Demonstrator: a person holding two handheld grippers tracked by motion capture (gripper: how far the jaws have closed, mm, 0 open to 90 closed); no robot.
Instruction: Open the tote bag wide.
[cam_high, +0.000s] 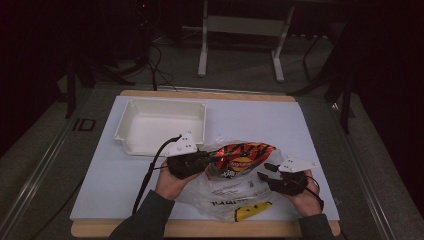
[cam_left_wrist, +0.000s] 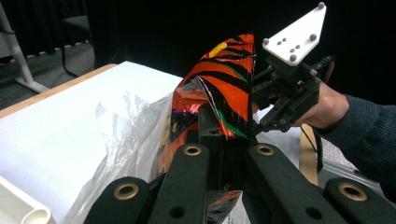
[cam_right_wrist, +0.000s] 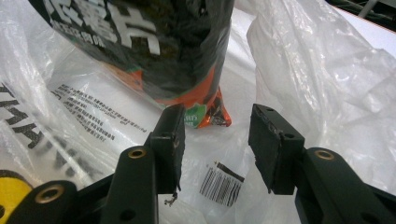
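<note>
Holding the orange-and-black snack packet (cam_high: 243, 156) by its end, my left gripper (cam_high: 212, 159) has its jaws closed on the foil; in the left gripper view the packet (cam_left_wrist: 223, 93) rises straight up out of the pinch between the two black jaws. The packet lies at the mouth of a clear plastic bag (cam_high: 235, 192) printed with black lettering and a yellow patch, which sprawls on the white mat (cam_high: 110, 170) toward the six o'clock edge of the table. At about three o'clock of the packet, my right gripper (cam_high: 266, 172) sits over the bag with its jaws spread apart and nothing between them; in the right gripper view the packet's lower corner (cam_right_wrist: 205, 109) hangs just beyond the gap, above a barcode on the bag (cam_right_wrist: 299, 60). I cannot tell whether the jaw tips touch the plastic. A hand (cam_high: 172, 185) in a dark sleeve backs each gripper. Farther out, at eleven o'clock of the packet, a white tray (cam_high: 131, 107) rests on the mat, well apart from the bag.
</note>
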